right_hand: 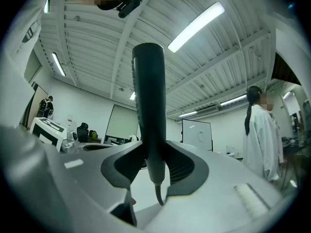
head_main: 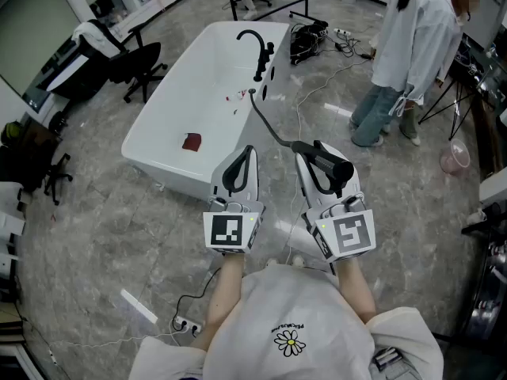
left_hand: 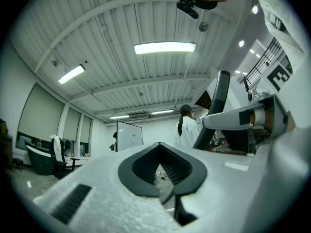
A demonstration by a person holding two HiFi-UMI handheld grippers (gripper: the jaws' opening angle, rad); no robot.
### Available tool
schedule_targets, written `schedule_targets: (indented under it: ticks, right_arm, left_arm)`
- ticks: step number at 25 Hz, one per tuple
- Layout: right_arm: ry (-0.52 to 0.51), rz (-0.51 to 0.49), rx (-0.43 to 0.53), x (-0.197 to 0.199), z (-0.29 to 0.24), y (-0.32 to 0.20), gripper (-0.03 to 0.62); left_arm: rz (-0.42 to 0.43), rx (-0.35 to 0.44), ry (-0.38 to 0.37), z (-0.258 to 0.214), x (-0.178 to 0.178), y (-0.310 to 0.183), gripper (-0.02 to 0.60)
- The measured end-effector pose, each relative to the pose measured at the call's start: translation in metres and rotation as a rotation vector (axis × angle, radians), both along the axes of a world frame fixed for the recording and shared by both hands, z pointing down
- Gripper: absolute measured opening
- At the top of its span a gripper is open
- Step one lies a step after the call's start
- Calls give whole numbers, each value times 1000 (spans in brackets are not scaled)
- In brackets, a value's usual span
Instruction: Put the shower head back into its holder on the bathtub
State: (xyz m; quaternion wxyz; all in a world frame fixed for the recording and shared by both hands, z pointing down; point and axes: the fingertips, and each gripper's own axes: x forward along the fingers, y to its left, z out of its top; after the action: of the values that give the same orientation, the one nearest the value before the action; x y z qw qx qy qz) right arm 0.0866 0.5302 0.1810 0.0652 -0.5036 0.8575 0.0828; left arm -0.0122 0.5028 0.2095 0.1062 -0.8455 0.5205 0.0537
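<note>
Gripping the black shower head (right_hand: 149, 106) by its handle, the right gripper (right_hand: 154, 161) has its jaws pressed on it, plain in its own view. The head view alone shows the hose (head_main: 268, 127) running back to the bathtub (head_main: 170, 121) rim. The head is held outside the tub's near end, beside the left gripper (head_main: 242, 158), whose jaws are together and empty.

1. Head view looks steeply down from above the person, with the bathtub (head_main: 158, 105) ahead.
2. Left gripper view sits low on the left tongs (left_hand: 159, 149), angled ceilingward.
3. Right gripper view sits likewise on the right tongs (right_hand: 154, 152); all three views share the white-coated bystander (head_main: 413, 34).
</note>
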Motion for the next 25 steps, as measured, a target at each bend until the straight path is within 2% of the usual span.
schedule_targets:
  ticks: [9,14,22,25]
  right_arm:
    - [7,6,-25,2,10,-10,137]
    - [-42,-17,-21,8,8,-18,137]
    - [-37,-45,-38,18,10,-45,137]
    - [-35,-63,-32,28,4,-53,137]
  left_arm:
    - [-7,-19,7,7,0,-2,-2]
    - [-30,-34,6,13,-4,-9,-2]
    - [-74,-57,1,20,0,-30,-2]
    - [-89,-69,30,27,4,-33,-2]
